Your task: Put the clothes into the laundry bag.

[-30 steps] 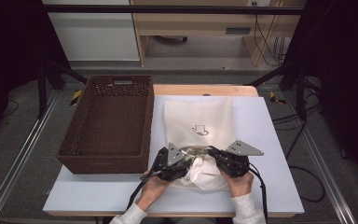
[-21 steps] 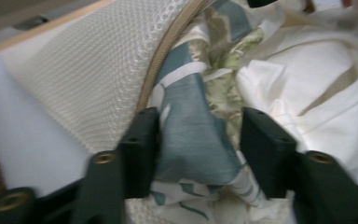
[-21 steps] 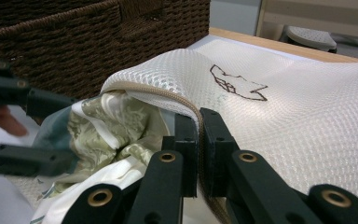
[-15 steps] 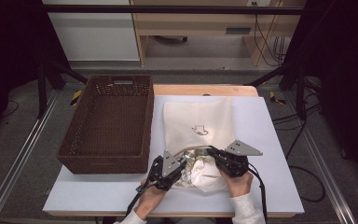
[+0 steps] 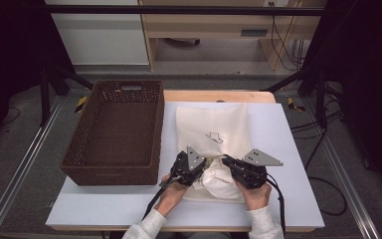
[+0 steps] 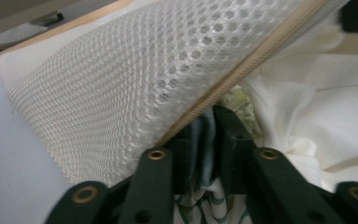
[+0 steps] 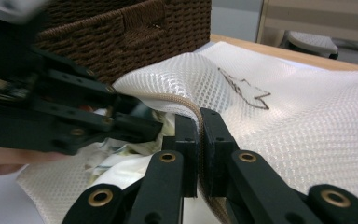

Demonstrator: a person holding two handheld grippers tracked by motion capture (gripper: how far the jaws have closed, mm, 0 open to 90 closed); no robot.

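Mesh bag (image 5: 214, 130) rim is clamped by closed right tongs (image 7: 199, 122); patterned cloth (image 6: 200, 140) is held between left tongs (image 6: 204, 122), just reopened slightly.

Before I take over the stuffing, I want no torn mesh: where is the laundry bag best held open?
Grip the mesh laundry bag by its corded opening hem, coming from the near, open end. The hem is thick and firm, unlike the thin mesh. The right gripper pinches it there already, lifting the mouth while the left gripper pushes clothes in.

Patterned cloth (image 6: 204, 140) between jaws, under mesh bag (image 6: 121, 79).
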